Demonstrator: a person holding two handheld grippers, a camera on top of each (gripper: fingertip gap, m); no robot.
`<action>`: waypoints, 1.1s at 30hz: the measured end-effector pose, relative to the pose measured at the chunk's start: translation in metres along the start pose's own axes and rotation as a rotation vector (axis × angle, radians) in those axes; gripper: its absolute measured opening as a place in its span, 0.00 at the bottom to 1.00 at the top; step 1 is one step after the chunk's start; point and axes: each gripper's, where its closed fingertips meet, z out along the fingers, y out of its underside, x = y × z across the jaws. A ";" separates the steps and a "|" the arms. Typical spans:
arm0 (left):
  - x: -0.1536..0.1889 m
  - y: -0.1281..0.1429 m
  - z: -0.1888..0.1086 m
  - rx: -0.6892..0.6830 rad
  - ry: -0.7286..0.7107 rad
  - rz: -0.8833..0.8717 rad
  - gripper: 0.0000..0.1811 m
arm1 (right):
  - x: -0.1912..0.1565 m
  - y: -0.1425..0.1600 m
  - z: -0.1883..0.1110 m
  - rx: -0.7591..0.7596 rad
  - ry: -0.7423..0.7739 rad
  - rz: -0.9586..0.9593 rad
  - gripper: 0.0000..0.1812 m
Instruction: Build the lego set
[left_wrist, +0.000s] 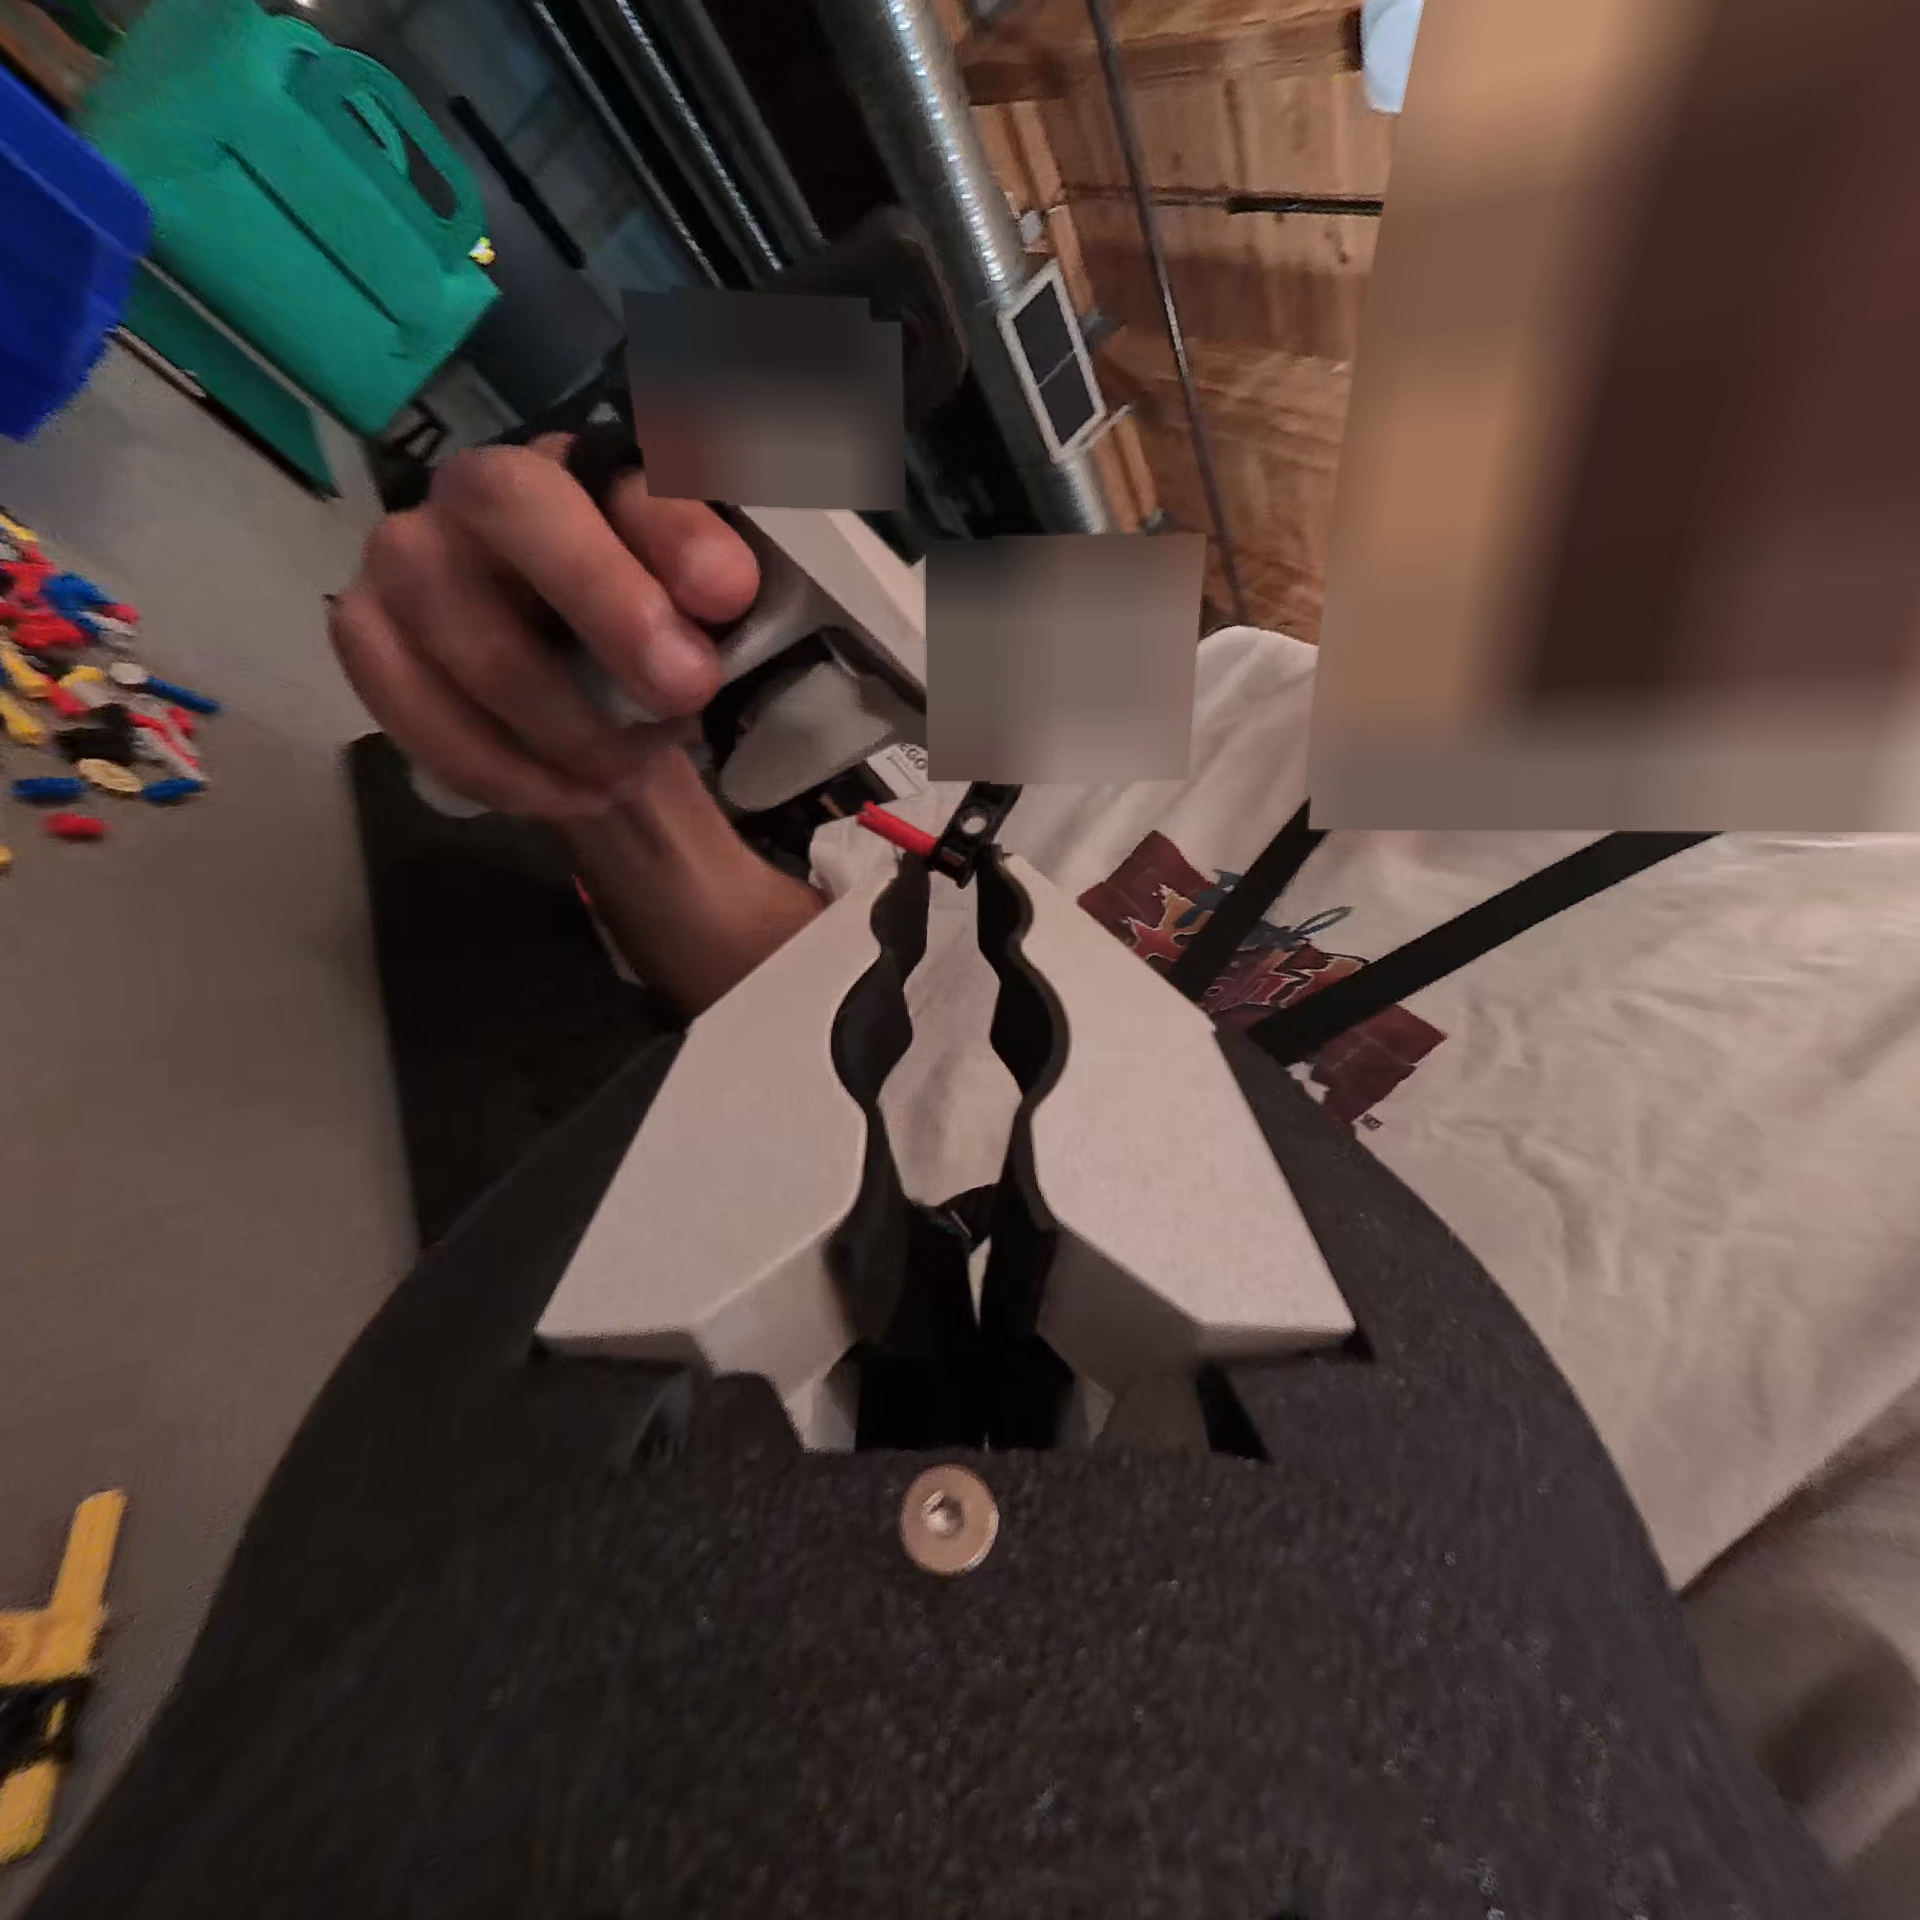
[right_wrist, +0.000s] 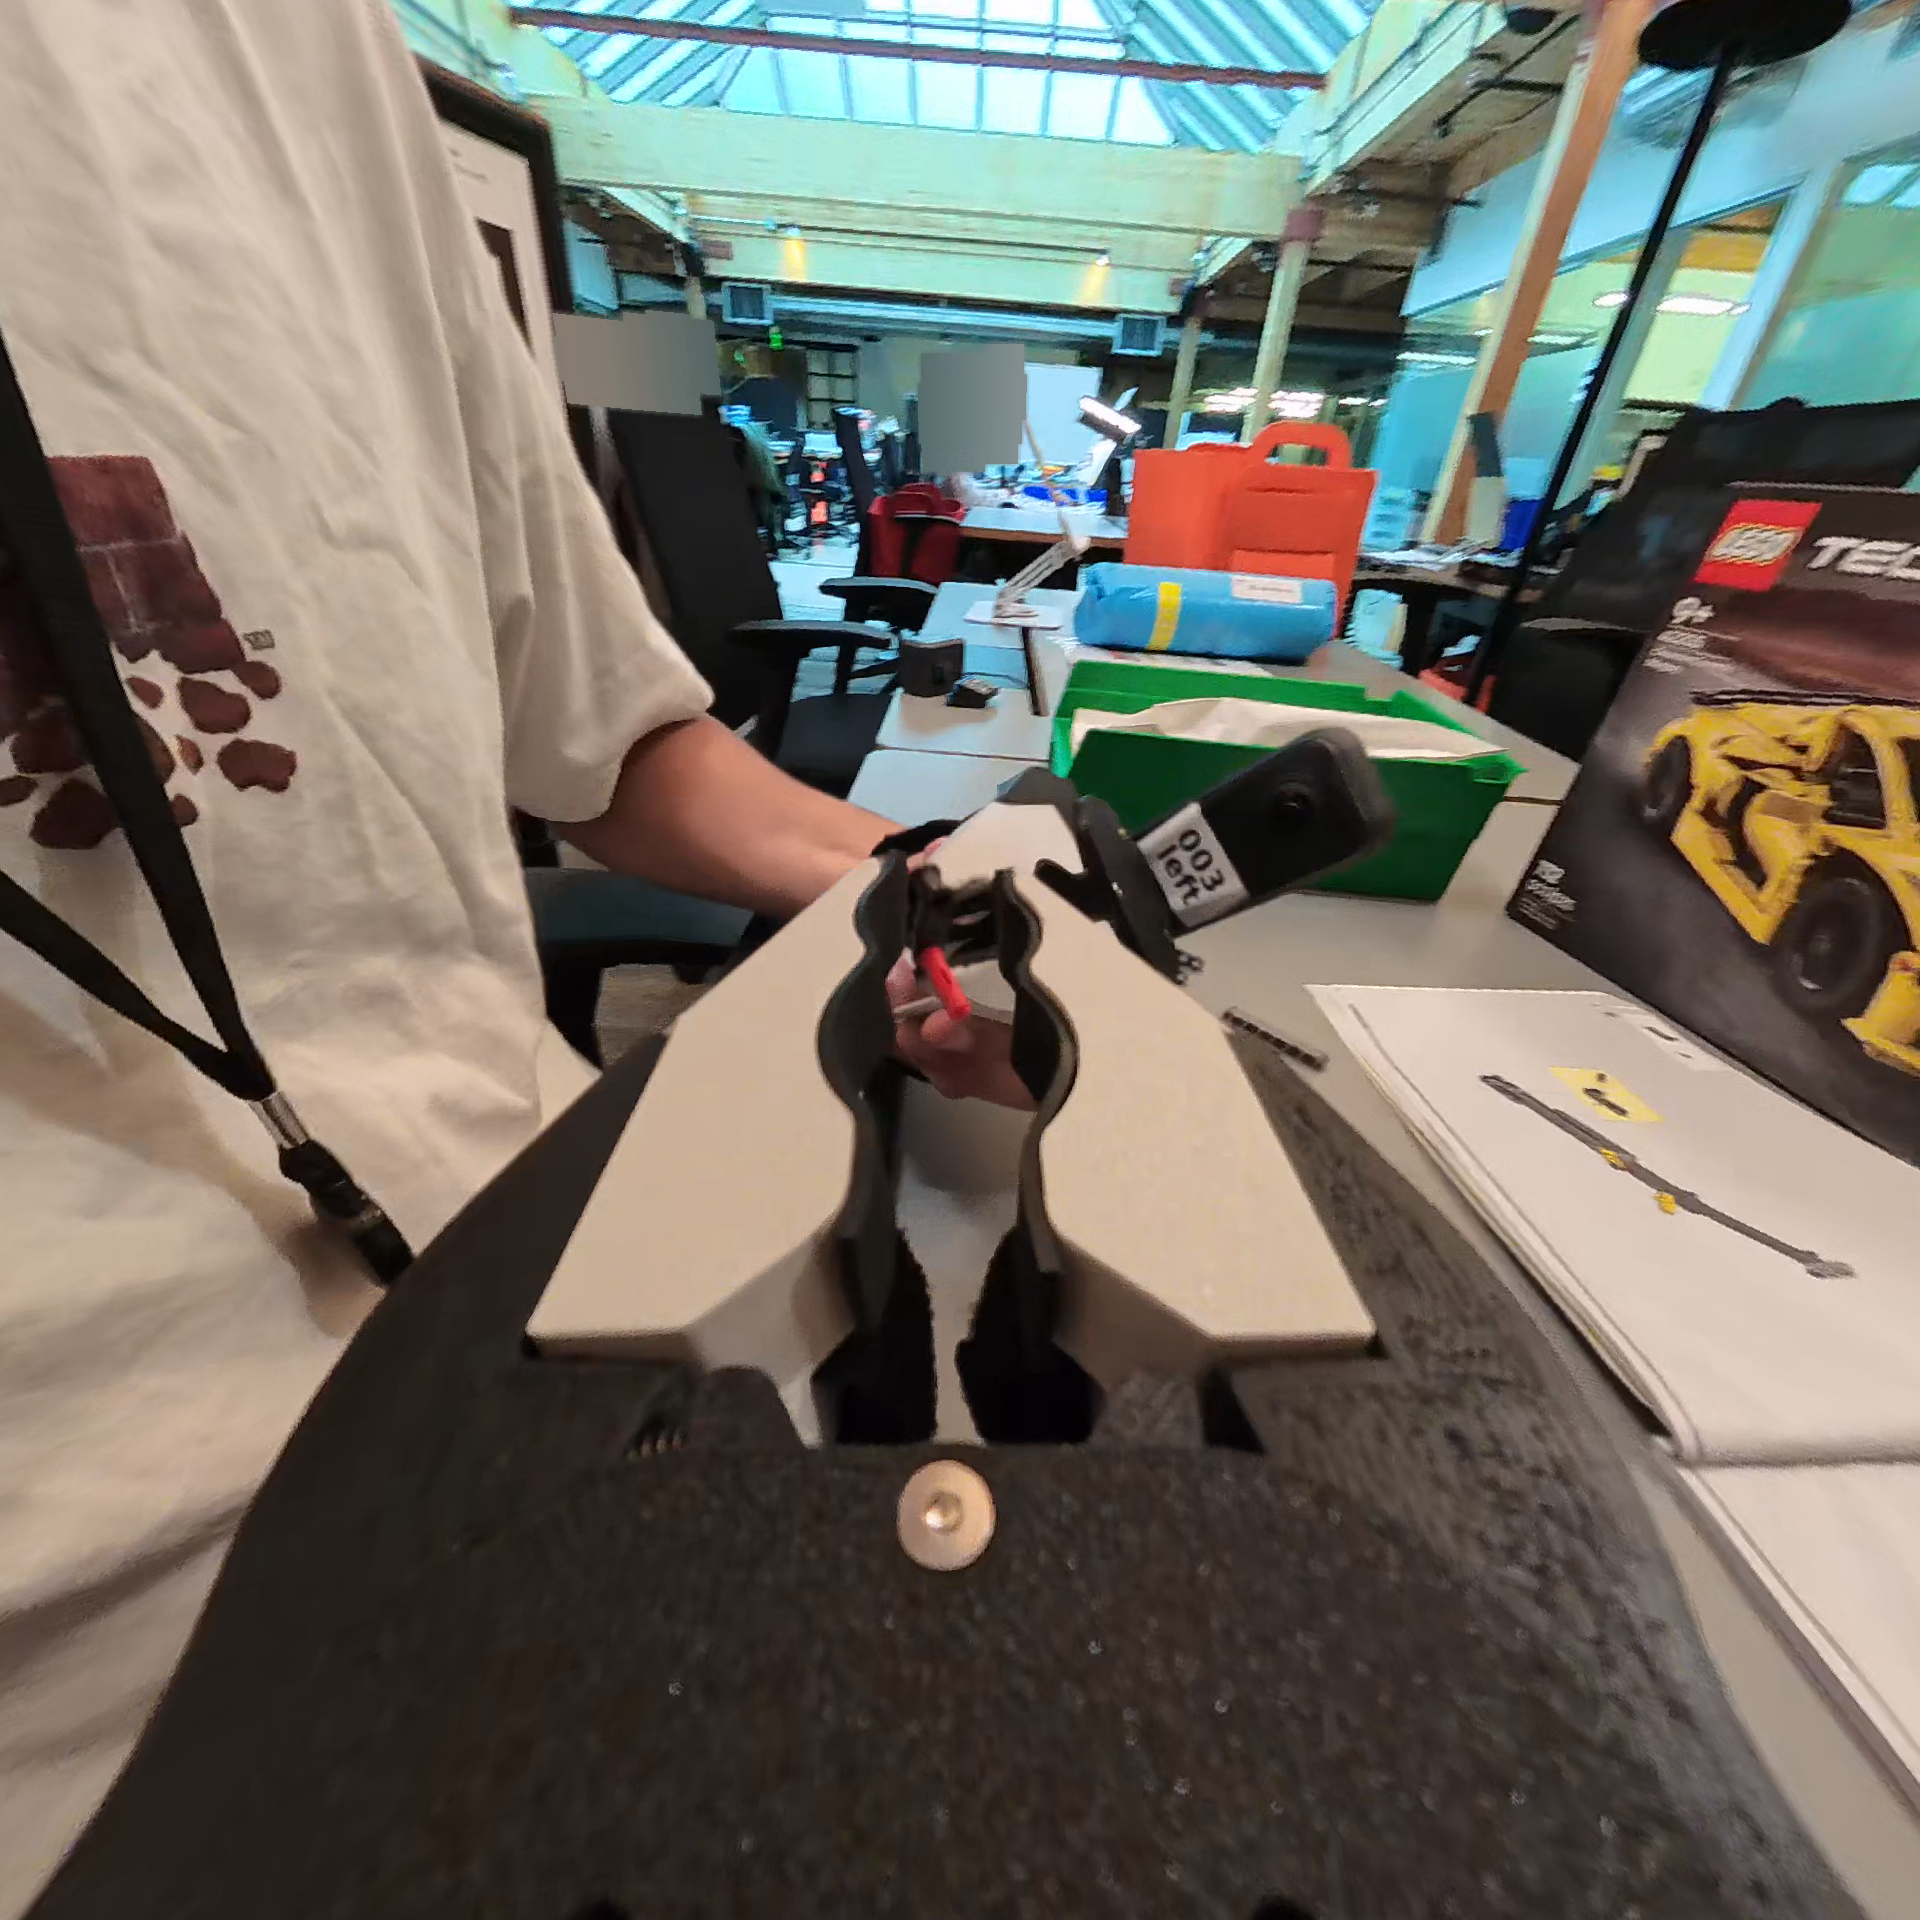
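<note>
My left gripper (left_wrist: 951, 868) is shut on a small black lego piece (left_wrist: 966, 831) at its fingertips, held in the air in front of a person's white shirt. A red pin (left_wrist: 894, 826) sticks out of that piece toward my right gripper, whose grey fingers (left_wrist: 790, 727) show beyond it in a hand. In the right wrist view my right gripper (right_wrist: 943, 899) has its jaws a little apart. The red pin (right_wrist: 945, 987) lies between them without visible contact. The left gripper's grey body (right_wrist: 997, 842) faces it, with the black piece (right_wrist: 956, 920) at the tips.
Loose lego pieces (left_wrist: 83, 675) and a yellow partial build (left_wrist: 52, 1662) lie on the grey table. An open instruction booklet (right_wrist: 1610, 1195), the set's box (right_wrist: 1766, 779), a green bin (right_wrist: 1299, 790) and a small black beam (right_wrist: 1273, 1037) are to the right. My left gripper's tips are some 15 cm from the yellow partial build (left_wrist: 52, 1662).
</note>
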 end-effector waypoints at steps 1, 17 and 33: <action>0.002 0.000 0.002 0.004 0.021 -0.002 0.04 | -0.001 0.003 0.001 -0.014 -0.027 0.011 0.09; 0.015 -0.001 0.013 0.042 0.175 -0.030 0.04 | -0.016 -0.004 0.003 0.092 -0.171 0.122 0.06; 0.017 0.002 0.017 0.026 0.193 -0.037 0.04 | -0.019 -0.006 0.003 0.118 -0.200 0.133 0.04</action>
